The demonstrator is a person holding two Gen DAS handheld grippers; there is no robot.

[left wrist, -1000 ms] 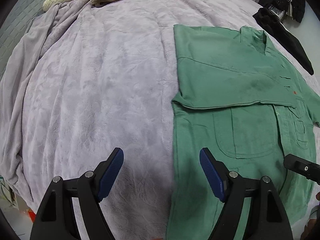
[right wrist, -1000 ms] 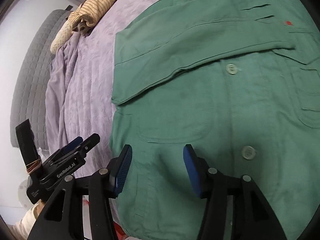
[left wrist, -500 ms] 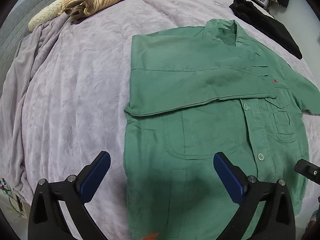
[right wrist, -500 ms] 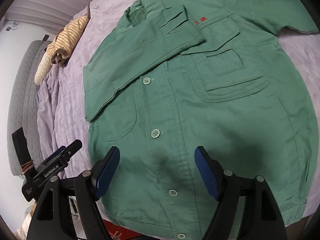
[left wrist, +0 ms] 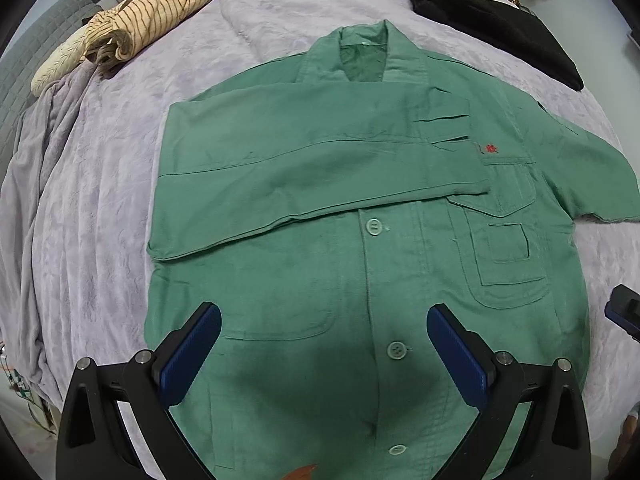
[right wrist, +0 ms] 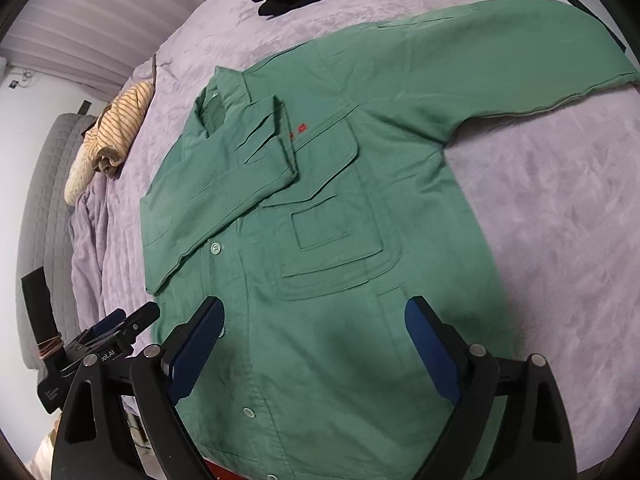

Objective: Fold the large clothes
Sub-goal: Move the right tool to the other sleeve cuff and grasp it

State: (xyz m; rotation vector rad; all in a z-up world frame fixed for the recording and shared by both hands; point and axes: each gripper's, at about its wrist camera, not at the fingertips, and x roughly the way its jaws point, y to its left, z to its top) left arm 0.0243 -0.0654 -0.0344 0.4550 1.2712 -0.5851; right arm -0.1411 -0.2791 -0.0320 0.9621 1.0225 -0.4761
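Note:
A green buttoned work shirt (left wrist: 400,264) lies flat, front up, on the lilac bed cover, collar far from me. Its left sleeve (left wrist: 304,176) is folded across the chest. Its right sleeve (right wrist: 500,52) lies stretched out to the right. My left gripper (left wrist: 324,356) is open and empty, held above the shirt's lower front. My right gripper (right wrist: 314,352) is open and empty above the shirt's lower right part. The left gripper also shows in the right wrist view (right wrist: 116,324), at the shirt's left edge.
The lilac bed cover (left wrist: 100,200) spreads around the shirt. A striped cream garment (left wrist: 136,20) lies bunched at the far left. A black garment (left wrist: 496,20) lies at the far right. A grey quilted headboard (right wrist: 44,208) stands to the left.
Both grippers have drawn back and shifted right, so more of the shirt shows. Both have opened wider. The shirt has not moved.

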